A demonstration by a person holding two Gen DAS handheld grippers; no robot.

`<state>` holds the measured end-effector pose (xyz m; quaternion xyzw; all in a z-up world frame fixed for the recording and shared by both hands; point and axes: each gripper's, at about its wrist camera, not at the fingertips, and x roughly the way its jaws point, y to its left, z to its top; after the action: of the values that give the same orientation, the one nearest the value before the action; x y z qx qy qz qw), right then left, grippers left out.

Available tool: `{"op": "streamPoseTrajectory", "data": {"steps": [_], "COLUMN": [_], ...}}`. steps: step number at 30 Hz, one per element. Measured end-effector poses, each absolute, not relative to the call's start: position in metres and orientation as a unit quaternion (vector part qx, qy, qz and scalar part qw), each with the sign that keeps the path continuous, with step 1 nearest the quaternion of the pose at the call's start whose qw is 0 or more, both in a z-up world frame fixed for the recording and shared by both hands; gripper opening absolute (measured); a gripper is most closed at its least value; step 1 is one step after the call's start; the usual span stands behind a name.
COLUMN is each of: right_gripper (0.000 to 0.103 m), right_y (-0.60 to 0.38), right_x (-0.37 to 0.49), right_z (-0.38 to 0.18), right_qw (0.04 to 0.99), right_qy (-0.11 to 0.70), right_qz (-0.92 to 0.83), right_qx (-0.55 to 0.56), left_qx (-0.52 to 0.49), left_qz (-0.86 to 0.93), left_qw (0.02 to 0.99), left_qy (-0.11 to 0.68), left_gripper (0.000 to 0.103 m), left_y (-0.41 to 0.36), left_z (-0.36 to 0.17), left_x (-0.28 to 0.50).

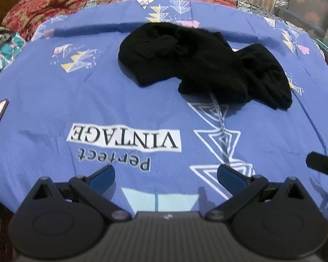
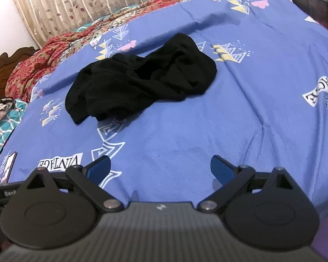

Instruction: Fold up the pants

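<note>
Black pants [image 1: 199, 65] lie crumpled in a heap on the blue printed bedsheet [image 1: 142, 100], well ahead of both grippers. They also show in the right wrist view [image 2: 142, 76], ahead and to the left. My left gripper [image 1: 166, 174] is open and empty, above the sheet near the "Perfect VINTAGE" print [image 1: 124, 139]. My right gripper [image 2: 160, 168] is open and empty, above bare sheet [image 2: 207, 120]. A black part of the right gripper [image 1: 321, 164] shows at the right edge of the left wrist view.
A red floral blanket [image 1: 46, 6] and a teal patterned cloth [image 1: 2, 52] lie at the bed's far left. A curtain [image 2: 76, 2] hangs behind. Plastic storage boxes [image 1: 310, 6] stand at the far right. A dark wooden headboard [image 2: 0, 69] is at the left.
</note>
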<state>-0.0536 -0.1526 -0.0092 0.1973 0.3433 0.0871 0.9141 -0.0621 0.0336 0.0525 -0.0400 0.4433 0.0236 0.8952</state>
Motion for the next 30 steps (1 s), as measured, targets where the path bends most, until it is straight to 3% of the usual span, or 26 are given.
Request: {"op": "streamPoseTrajectory", "data": {"steps": [17, 22, 30], "right_gripper": [0.099, 0.09, 0.087], "right_y": [-0.168, -0.171, -0.175], "right_x": [-0.051, -0.049, -0.046], "right_z": [-0.012, -0.014, -0.014], "right_qw": [0.923, 0.922, 0.926], "right_qy": [0.319, 0.32, 0.313], "right_qz": [0.069, 0.07, 0.063], "right_qx": [0.204, 0.205, 0.202], "left_qx": [0.009, 0.027, 0.057], "left_qz": [-0.001, -0.018, -0.041], "left_qw": [0.906, 0.913, 0.92], "left_qy": [0.423, 0.407, 0.385], "left_gripper": [0.103, 0.103, 0.103], "left_y": [0.015, 0.004, -0.008], "left_z": [0.061, 0.063, 0.058], "left_x": [-0.023, -0.016, -0.005]}}
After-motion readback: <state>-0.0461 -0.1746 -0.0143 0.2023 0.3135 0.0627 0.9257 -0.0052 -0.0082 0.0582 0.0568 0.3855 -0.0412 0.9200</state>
